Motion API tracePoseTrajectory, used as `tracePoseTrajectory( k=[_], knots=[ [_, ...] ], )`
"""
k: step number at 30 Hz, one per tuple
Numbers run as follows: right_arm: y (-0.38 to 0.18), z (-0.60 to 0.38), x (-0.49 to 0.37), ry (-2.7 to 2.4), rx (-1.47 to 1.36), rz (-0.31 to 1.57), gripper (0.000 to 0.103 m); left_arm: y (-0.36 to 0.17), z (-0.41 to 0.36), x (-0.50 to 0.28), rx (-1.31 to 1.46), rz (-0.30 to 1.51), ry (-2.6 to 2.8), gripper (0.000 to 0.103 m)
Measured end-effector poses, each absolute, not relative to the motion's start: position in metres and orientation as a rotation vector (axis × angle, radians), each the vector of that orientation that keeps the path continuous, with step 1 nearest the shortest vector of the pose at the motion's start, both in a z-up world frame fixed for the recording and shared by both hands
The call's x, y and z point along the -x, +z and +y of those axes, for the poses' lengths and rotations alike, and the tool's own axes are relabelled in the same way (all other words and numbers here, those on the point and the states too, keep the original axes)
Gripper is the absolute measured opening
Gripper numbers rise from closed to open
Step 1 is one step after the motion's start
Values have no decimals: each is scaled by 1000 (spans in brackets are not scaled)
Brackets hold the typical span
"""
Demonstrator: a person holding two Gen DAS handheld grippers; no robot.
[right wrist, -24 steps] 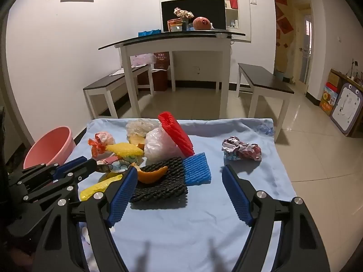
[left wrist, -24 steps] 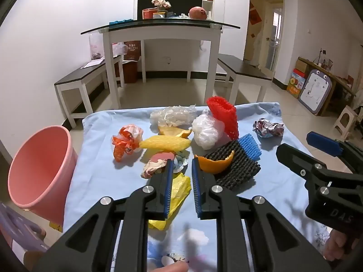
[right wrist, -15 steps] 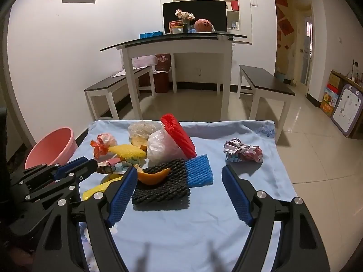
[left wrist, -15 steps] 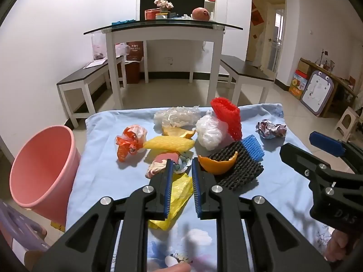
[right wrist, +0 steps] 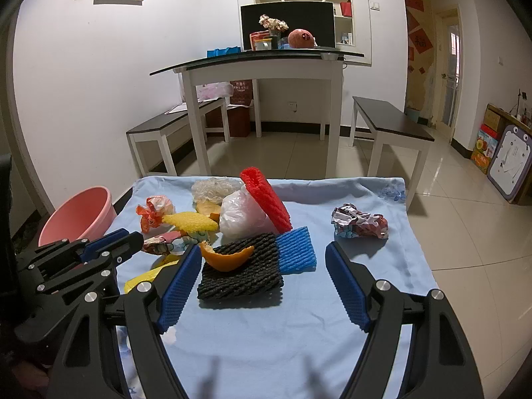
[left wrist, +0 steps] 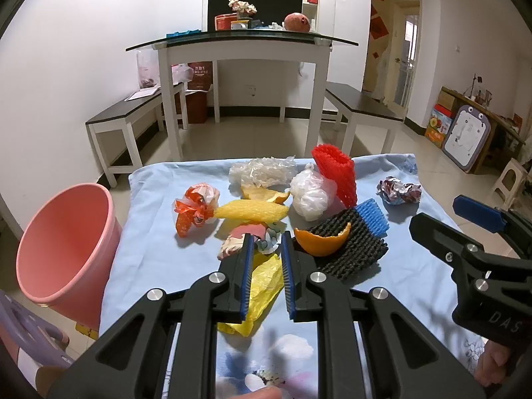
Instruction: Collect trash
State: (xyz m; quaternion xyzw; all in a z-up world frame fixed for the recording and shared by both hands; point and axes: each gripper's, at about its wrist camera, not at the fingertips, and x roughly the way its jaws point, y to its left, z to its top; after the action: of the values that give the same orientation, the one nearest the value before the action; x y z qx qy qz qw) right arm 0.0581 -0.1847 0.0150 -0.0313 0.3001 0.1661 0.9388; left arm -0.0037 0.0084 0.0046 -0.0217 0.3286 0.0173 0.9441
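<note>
Two grippers over the blue cloth (right wrist: pixel 332 332). Left gripper (left wrist: pixel 265 249): jaws narrow, a slim gap, nothing pinched; the yellow bag (left wrist: pixel 262 286) lies on the cloth below the gap, contact unclear. Right gripper (right wrist: pixel 262 262): jaws wide, empty, straddling the black net (right wrist: pixel 242 279) without touching it. "DAS" reads on the right gripper body in the left view.

Trash sits mid-cloth in a loose cluster, count:
- foam nets, four: red (left wrist: pixel 335 173), blue (left wrist: pixel 372 216), yellow (left wrist: pixel 252 209), black
- orange peels, two: one on the black net (right wrist: pixel 226 259), one behind the yellow net (left wrist: pixel 262 194)
- clear plastic wad, one (left wrist: pixel 262 171)
- white bag, one (left wrist: pixel 311 196)
- orange-white wrapper, one (left wrist: pixel 196 206)
- pink wrapper, one (left wrist: pixel 242 237)
- foil ball, one (right wrist: pixel 359 221), apart on the right

One pink bucket (left wrist: pixel 63 246) stands off the cloth's left edge, tilted. Wrapper prints too crumpled to read.
</note>
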Motion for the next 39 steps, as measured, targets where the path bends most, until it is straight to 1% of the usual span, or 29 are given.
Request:
tracePoseTrajectory(
  k=[39],
  knots=[
    [19, -181, -55, 360, 63, 601, 76, 5, 8, 4, 39, 668, 37, 17]
  ],
)
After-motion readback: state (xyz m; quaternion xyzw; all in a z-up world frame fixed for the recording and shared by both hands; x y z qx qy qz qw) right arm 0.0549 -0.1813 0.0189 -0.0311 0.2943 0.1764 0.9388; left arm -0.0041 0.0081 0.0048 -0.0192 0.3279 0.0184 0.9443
